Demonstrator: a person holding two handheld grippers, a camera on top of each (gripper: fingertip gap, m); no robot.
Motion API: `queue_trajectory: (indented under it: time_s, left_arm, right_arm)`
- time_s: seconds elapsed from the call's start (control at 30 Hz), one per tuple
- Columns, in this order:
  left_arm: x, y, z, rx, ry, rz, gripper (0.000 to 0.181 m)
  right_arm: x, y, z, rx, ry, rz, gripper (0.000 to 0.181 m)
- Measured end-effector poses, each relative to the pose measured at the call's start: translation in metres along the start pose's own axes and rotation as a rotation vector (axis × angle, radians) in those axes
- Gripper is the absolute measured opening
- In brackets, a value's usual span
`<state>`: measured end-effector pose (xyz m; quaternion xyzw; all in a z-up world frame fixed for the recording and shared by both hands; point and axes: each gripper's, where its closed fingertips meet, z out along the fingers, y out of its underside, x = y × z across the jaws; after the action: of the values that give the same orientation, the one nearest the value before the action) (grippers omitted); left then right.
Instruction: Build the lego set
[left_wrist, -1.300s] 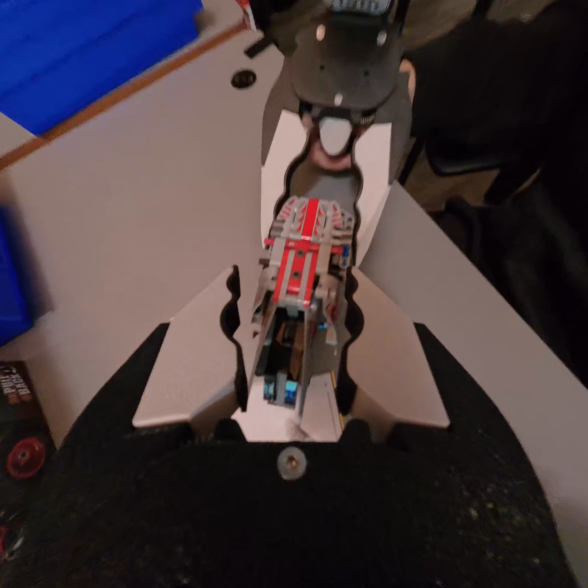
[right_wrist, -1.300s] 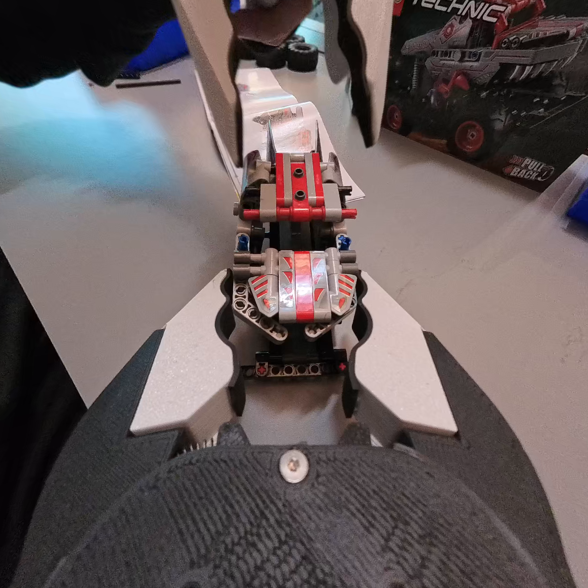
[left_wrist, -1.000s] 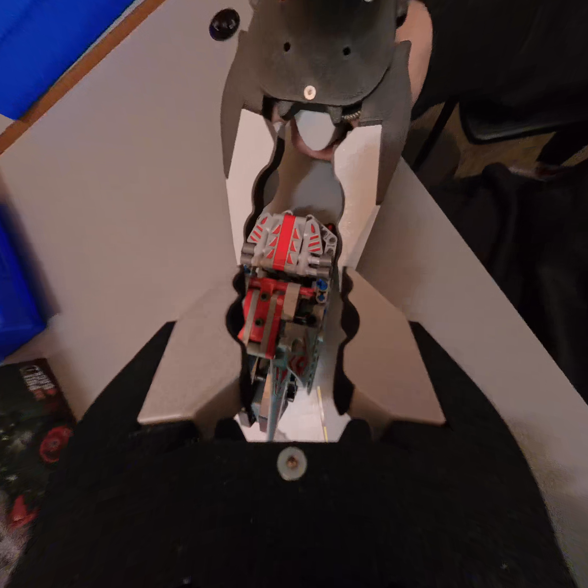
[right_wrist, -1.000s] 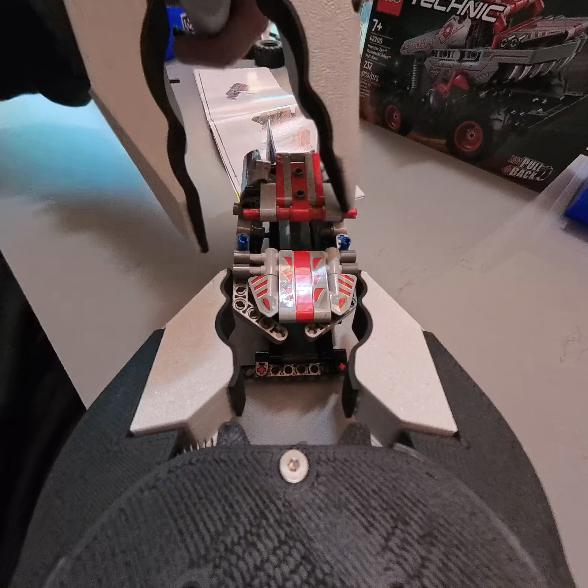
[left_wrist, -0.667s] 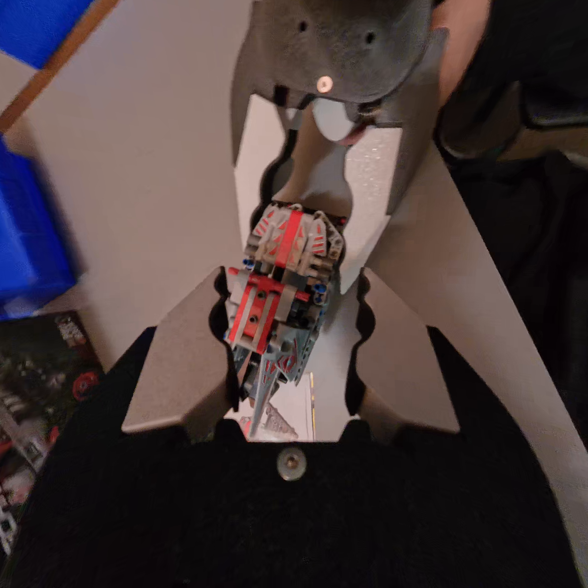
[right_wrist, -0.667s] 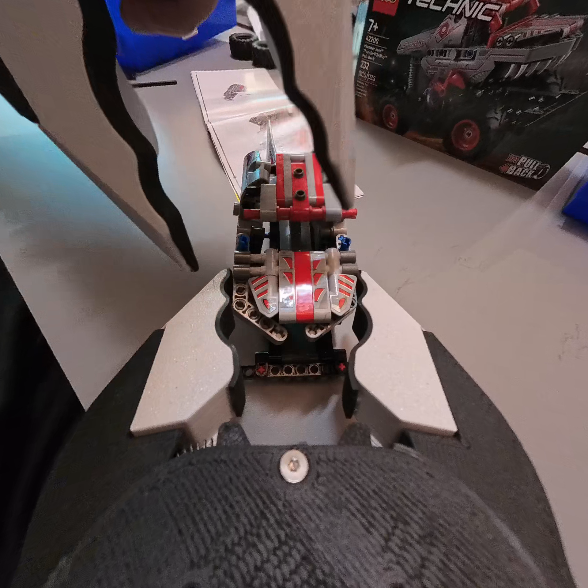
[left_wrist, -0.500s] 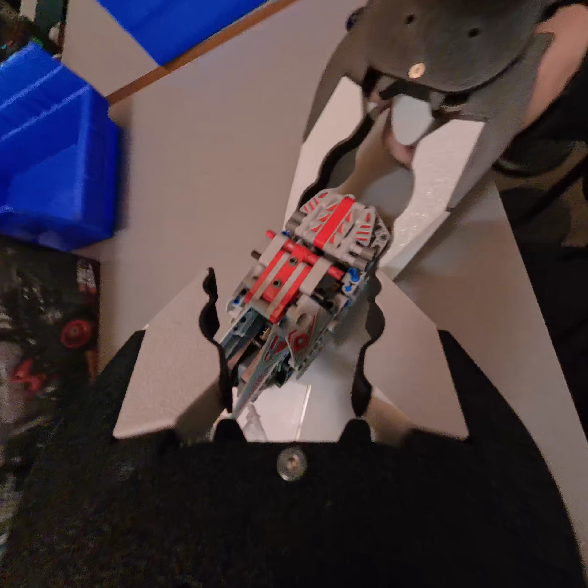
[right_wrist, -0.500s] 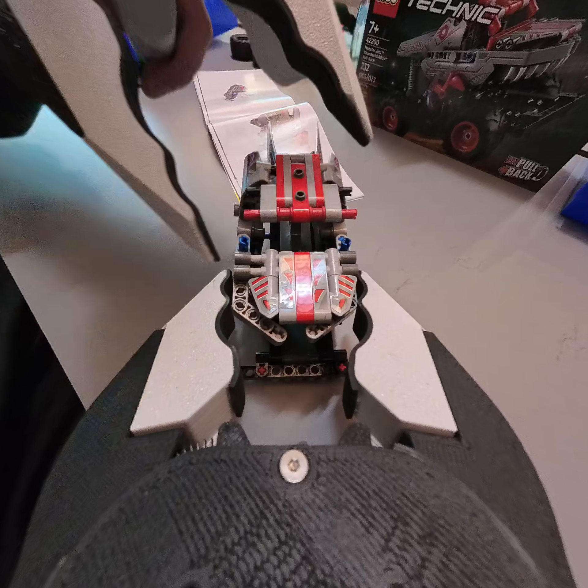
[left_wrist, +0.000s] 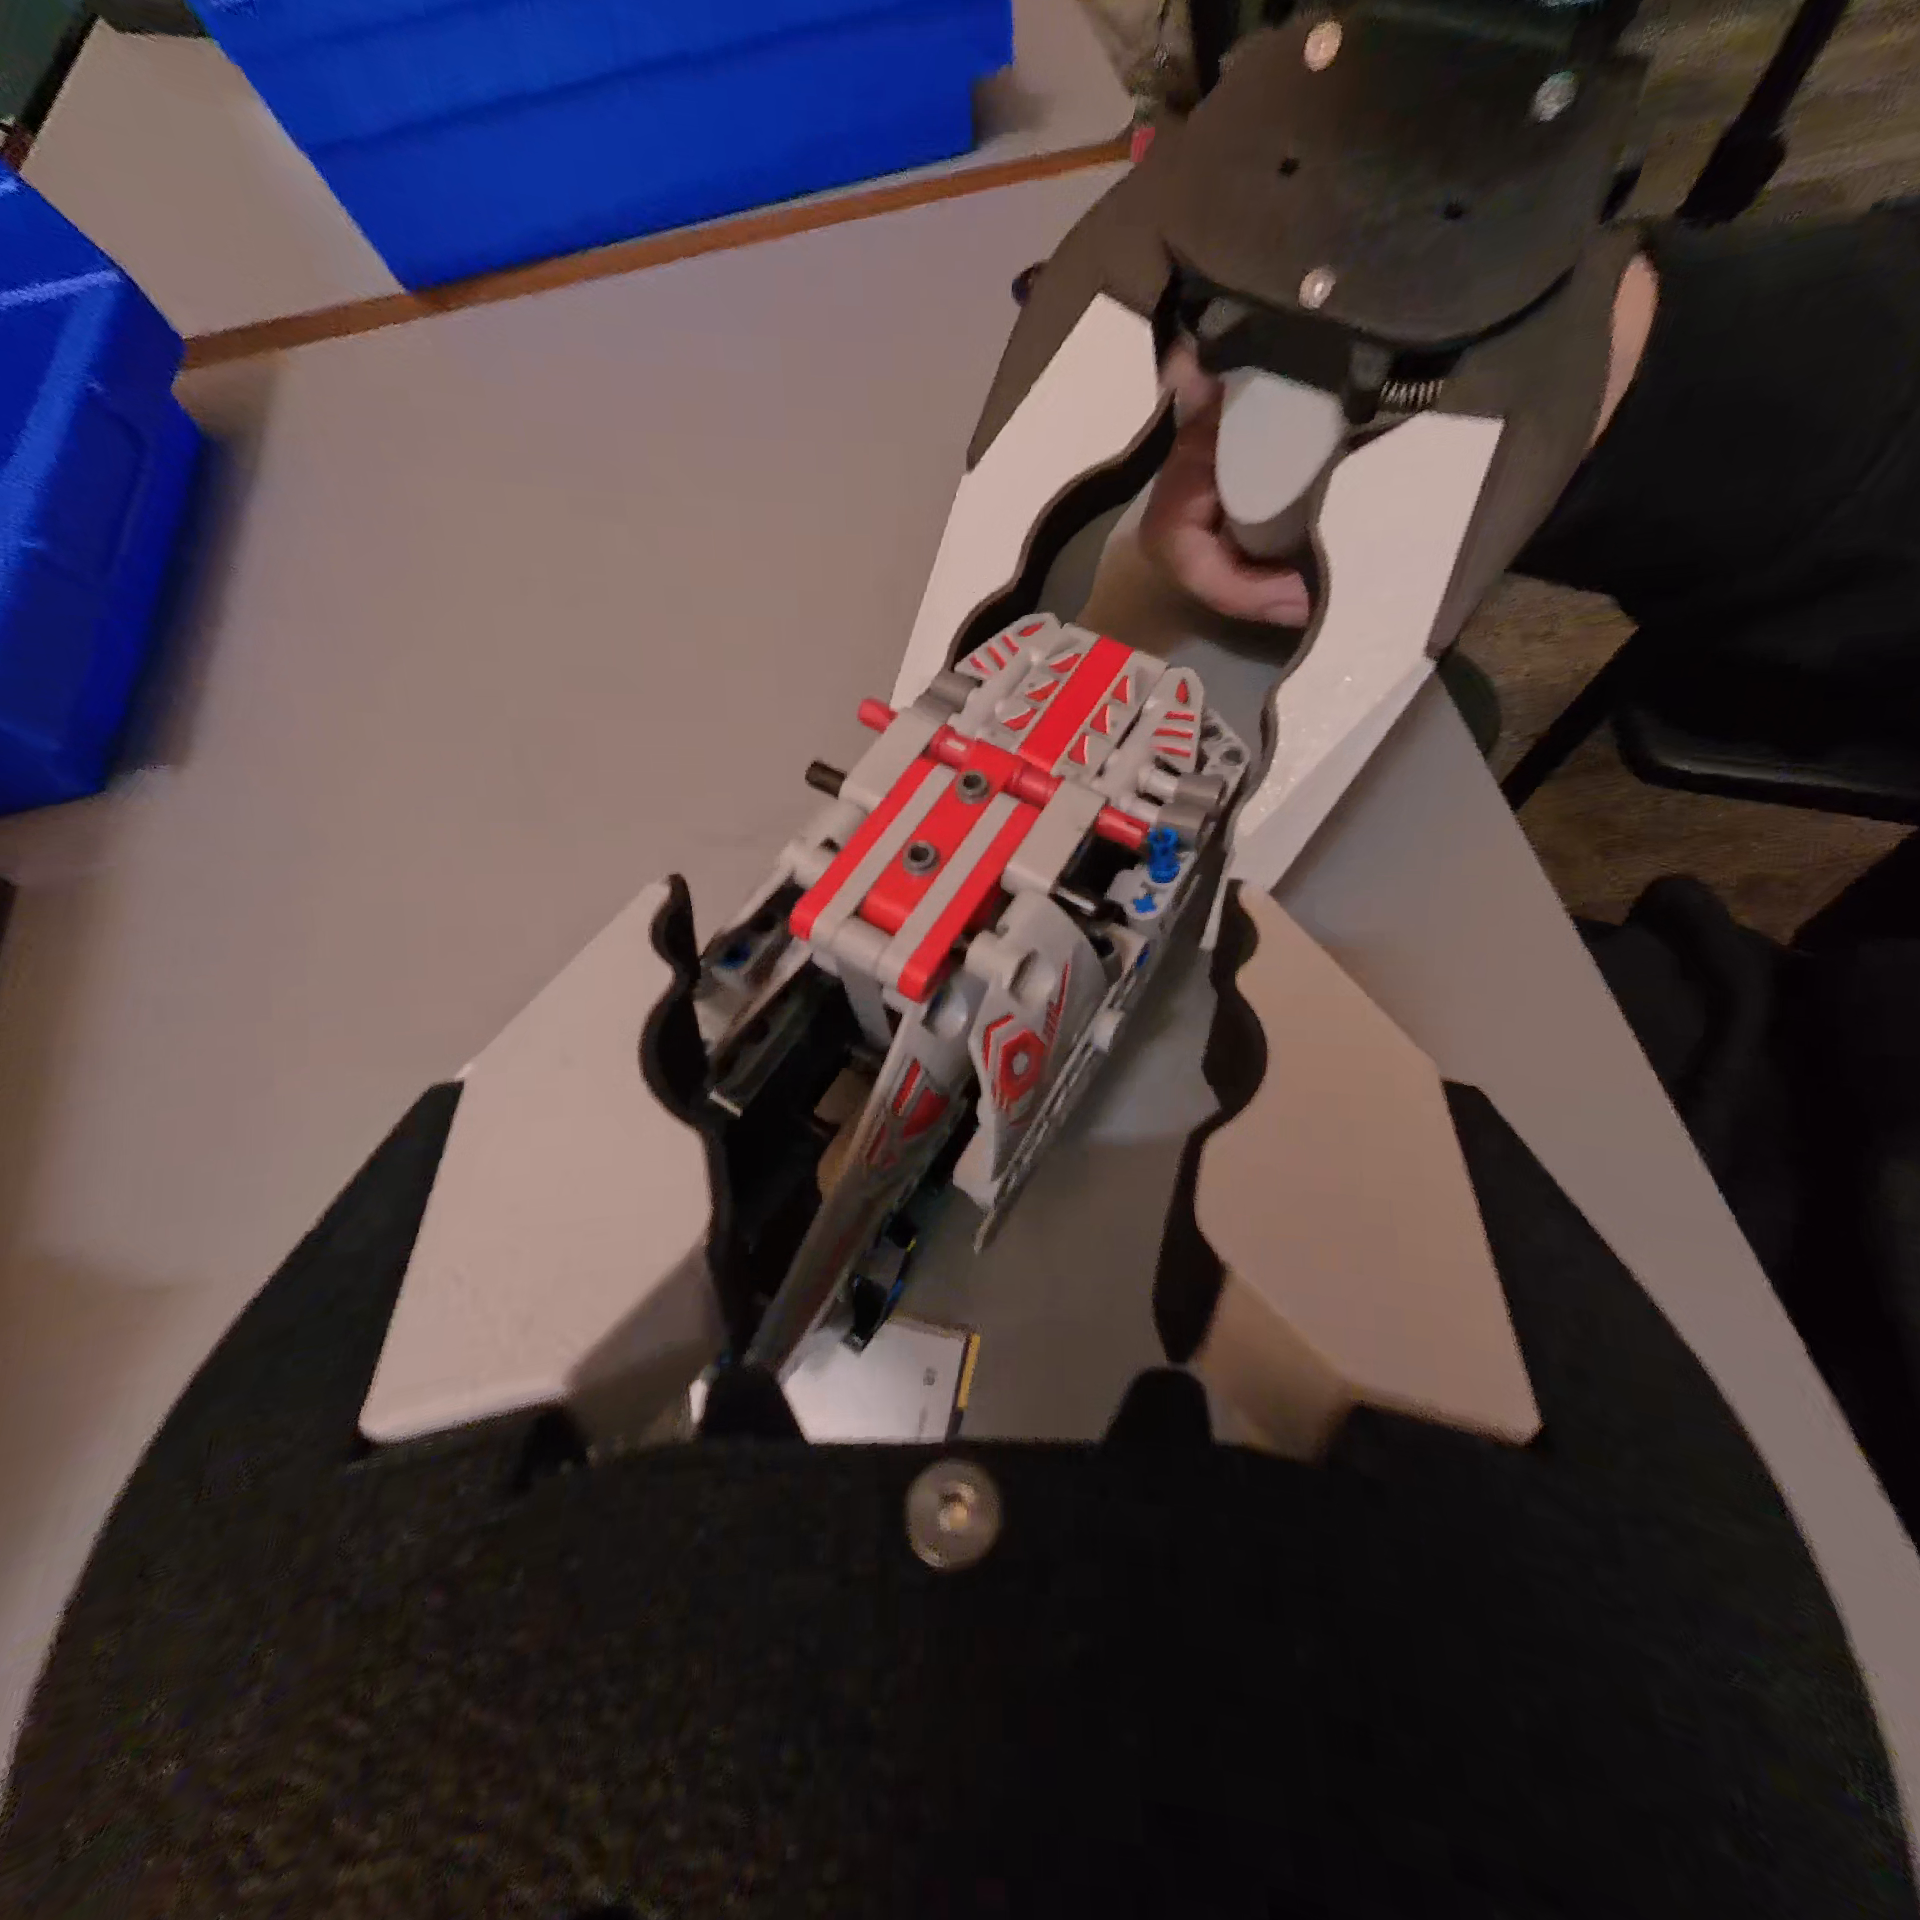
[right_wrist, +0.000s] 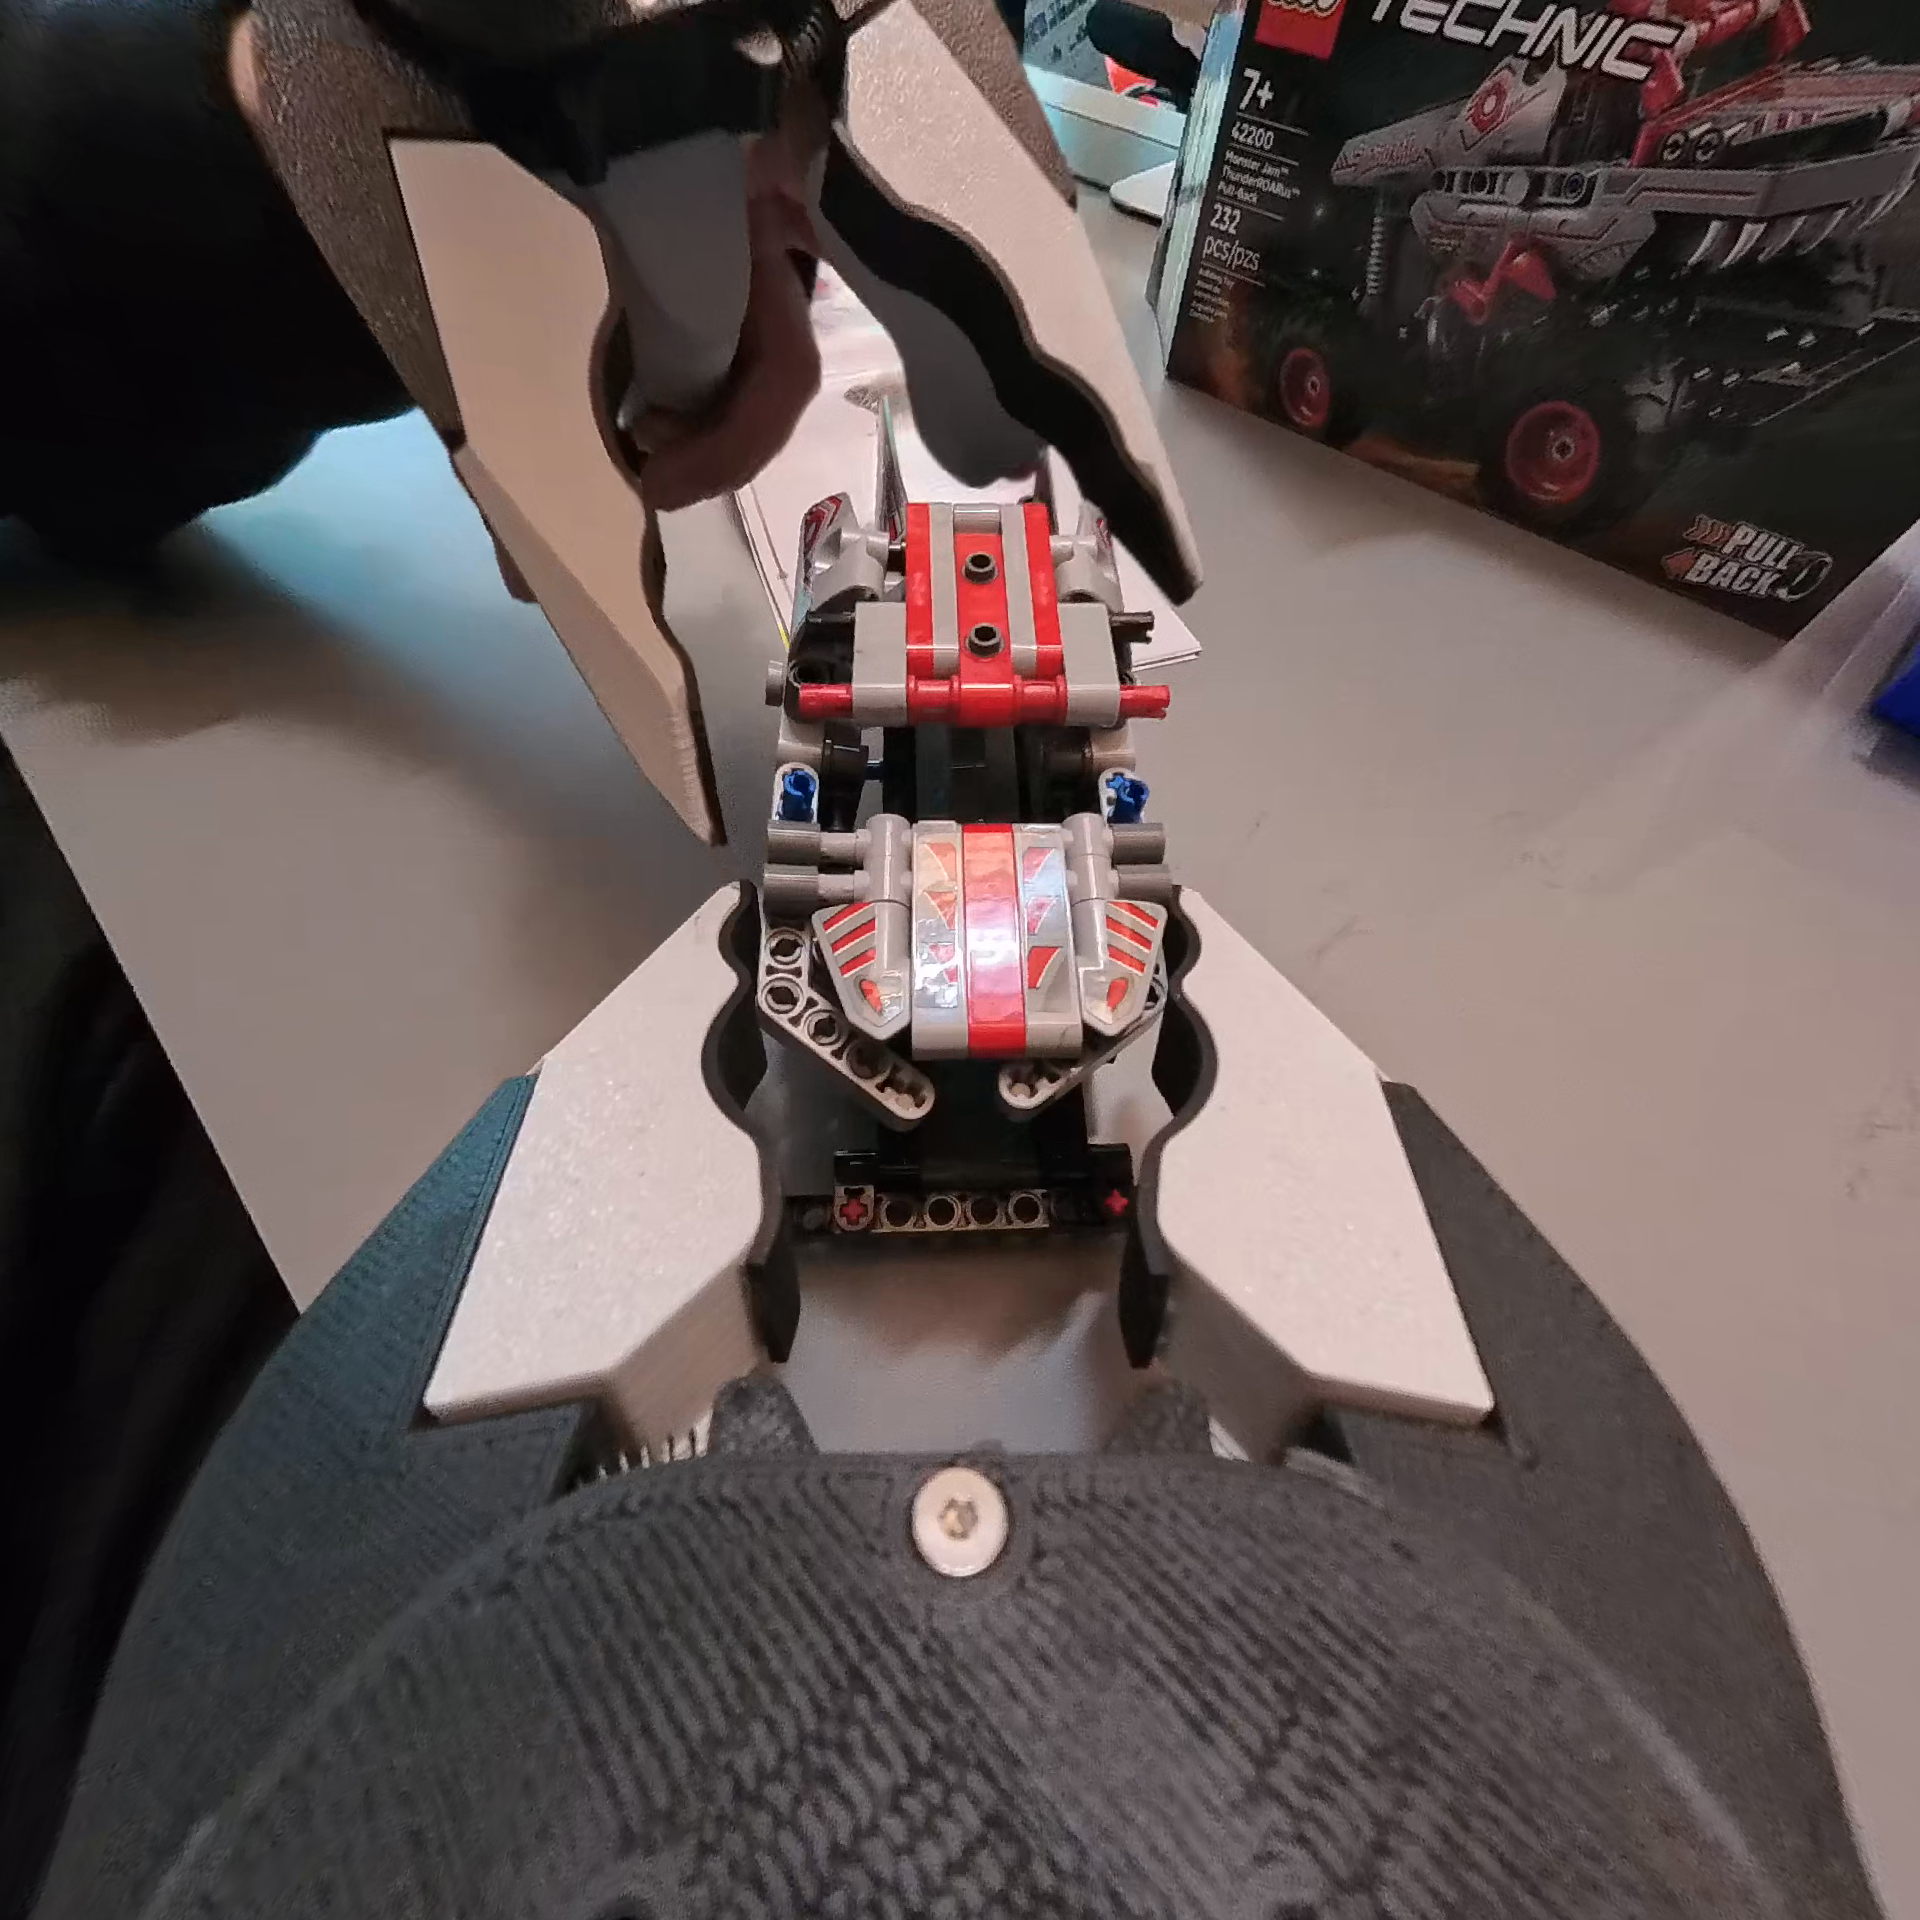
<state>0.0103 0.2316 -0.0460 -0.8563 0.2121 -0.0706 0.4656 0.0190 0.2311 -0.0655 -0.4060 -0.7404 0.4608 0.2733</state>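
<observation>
Right gripper (right_wrist: 961, 1039) clamped on nose end of the grey-red lego truck body (right_wrist: 971, 831), above the table (right_wrist: 1455, 883). Left gripper (left_wrist: 951, 1049) open, jaws straddling its tail, left finger (left_wrist: 582, 1122) near it. Set box (right_wrist: 1558, 260) far right.

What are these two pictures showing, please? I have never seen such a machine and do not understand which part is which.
There is no robot here. A person holds a hand tool with two fingers in each hand, and each tool carries its own camera looking forward along its fingers.

In the right wrist view, the right gripper is closed on a half-built toy truck in grey and red, which has no wheels on it yet. The left gripper comes from the opposite side, open, its fingers around the truck's far end without squeezing it.

The left wrist view shows the same truck from that other end.

On the grey table lie an instruction booklet and the set's box. Blue bins stand behind.
</observation>
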Motion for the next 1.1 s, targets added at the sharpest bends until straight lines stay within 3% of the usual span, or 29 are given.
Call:
queue_trajectory:
  time_s: [0.27,0.37,1.1]
  left_arm:
    - [-0.003,-0.001,0.004,0.021,-0.004,0.002,0.092]
    - [-0.004,-0.001,0.004,0.030,-0.004,0.025,0.092]
    - [-0.009,-0.001,0.000,0.071,0.033,0.050,0.090]
  right_arm:
    - [-0.006,-0.002,-0.003,0.018,-0.068,0.017,0.083]
    - [-0.004,-0.003,-0.004,0.027,-0.096,0.039,0.075]
    - [-0.002,-0.004,-0.002,0.025,-0.068,0.028,0.075]
